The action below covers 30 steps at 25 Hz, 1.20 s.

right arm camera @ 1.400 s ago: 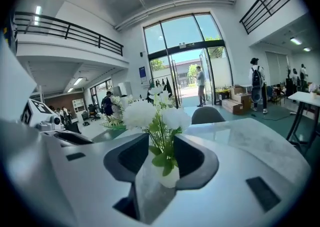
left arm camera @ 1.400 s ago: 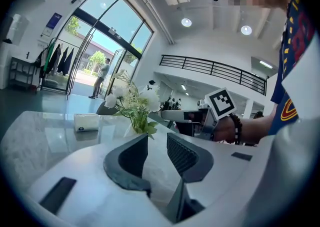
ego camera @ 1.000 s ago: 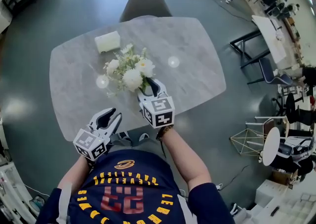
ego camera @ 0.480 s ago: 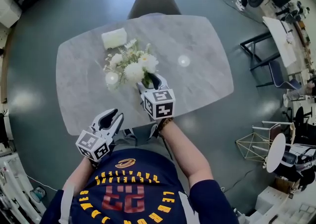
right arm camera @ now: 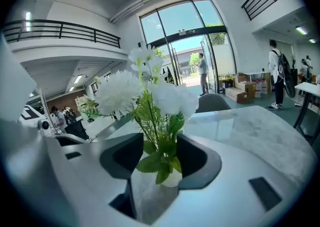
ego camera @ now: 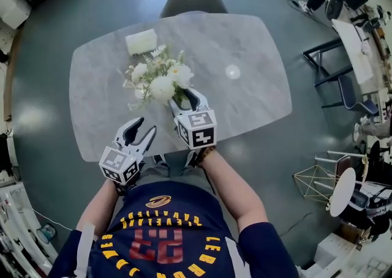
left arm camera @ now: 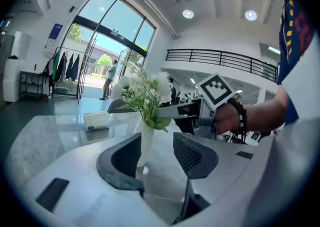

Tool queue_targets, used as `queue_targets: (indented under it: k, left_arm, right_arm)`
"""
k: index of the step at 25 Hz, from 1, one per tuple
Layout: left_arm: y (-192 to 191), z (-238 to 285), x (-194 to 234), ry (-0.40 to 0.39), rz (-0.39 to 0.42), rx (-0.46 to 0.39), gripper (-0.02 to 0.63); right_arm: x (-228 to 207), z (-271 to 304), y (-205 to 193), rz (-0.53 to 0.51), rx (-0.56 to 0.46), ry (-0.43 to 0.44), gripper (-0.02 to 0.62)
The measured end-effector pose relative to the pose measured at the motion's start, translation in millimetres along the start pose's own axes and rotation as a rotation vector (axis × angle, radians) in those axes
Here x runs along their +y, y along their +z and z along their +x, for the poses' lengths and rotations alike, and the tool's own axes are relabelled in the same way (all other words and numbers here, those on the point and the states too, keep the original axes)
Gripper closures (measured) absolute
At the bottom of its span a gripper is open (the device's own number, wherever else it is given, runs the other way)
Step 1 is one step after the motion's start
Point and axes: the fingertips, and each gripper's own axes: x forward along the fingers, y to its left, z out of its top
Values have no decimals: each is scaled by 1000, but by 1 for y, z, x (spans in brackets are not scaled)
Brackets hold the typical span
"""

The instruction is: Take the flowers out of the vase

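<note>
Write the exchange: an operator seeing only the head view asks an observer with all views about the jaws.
Operator: What's between the right gripper's jaws?
Observer: The flower stems and leaves, just above the vase rim.
Operator: And the left gripper?
Observer: Its jaws have just been opening; they're empty, short of the vase.
Operator: How does the vase stand?
Observer: Upright on the table, slim and white.

From head height we look steeply down on the table (ego camera: 245,111); both gripper views sit low, facing the shared flowers (ego camera: 160,81), the right nearer.
</note>
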Motion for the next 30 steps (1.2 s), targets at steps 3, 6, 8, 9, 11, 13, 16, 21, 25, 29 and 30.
queue_targets:
  k: [3, 6, 8, 9, 11, 13, 16, 21, 25, 29, 30]
  left_arm:
    - [-8, 32, 5, -2, 66, 36, 344]
    - [-15, 60, 18, 17, 97, 65, 295]
    - [-18, 76, 25, 27, 110, 81, 271]
    - [-20, 84, 27, 29, 113, 89, 270]
    - [-24, 95, 31, 32, 109, 99, 270]
    - [-25, 100, 33, 34, 95, 99, 270]
    - [-23, 102, 32, 33, 84, 90, 270]
    - [-21, 101, 33, 47, 83, 83, 270]
    - [-21, 102, 29, 56, 81, 79, 270]
    - [-17, 115, 30, 64, 69, 75, 270]
    - [-17, 115, 31, 67, 67, 75, 270]
  right_arm:
    - [0, -11, 4, -23, -16, 5, 388]
    - [-5, -23, 11, -24, -45, -7, 388]
    - [-11, -28, 12, -4, -50, -7, 370]
    - [-15, -28, 12, 12, -46, -2, 354]
    - [-22, -24, 8, 47, -28, 14, 336]
    - [-27, -19, 6, 80, -12, 35, 306]
    - [-26, -10, 7, 106, 3, 85, 273]
    - [-21, 12, 2, 67, 59, 120, 273]
    - [-22, 20, -13, 19, 128, 142, 275]
    - [-42, 24, -13, -5, 137, 130, 338]
    - [-44, 23, -12, -10, 135, 129, 347]
